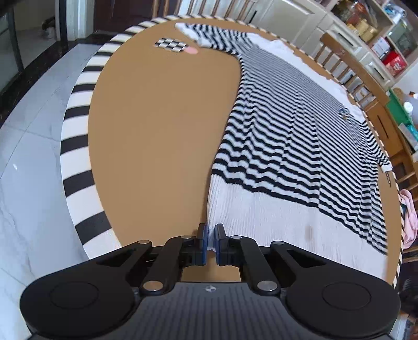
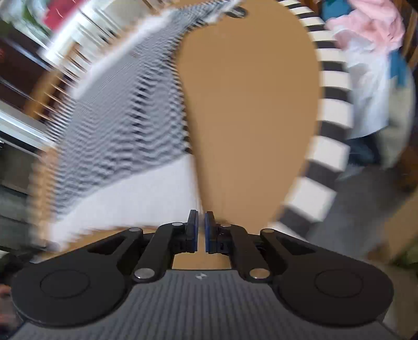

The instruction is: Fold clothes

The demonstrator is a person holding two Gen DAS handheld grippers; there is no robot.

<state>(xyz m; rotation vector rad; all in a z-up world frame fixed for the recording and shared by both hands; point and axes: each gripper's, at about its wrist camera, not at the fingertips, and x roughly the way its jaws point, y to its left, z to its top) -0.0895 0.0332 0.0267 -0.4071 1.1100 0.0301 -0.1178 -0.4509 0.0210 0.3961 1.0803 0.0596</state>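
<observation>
A black-and-white striped garment (image 1: 300, 130) with a wide white hem (image 1: 261, 222) lies spread over the right half of the brown table (image 1: 156, 130). My left gripper (image 1: 211, 235) sits at the hem's near left corner. Its blue pads are almost together, with white cloth showing in the slit. In the blurred right wrist view the same garment (image 2: 117, 117) runs up the left side. My right gripper (image 2: 200, 225) is at the right edge of the white hem (image 2: 130, 196), pads nearly closed on a pale strip of cloth.
The table has a black-and-white striped rim (image 1: 78, 146). A checkered marker (image 1: 171, 44) and a small pink object (image 1: 192, 50) lie at the far end. Wooden chairs (image 1: 337, 57) and shelves (image 1: 378, 39) stand beyond. Pink clothes (image 2: 371, 23) are heaped off the table's right side.
</observation>
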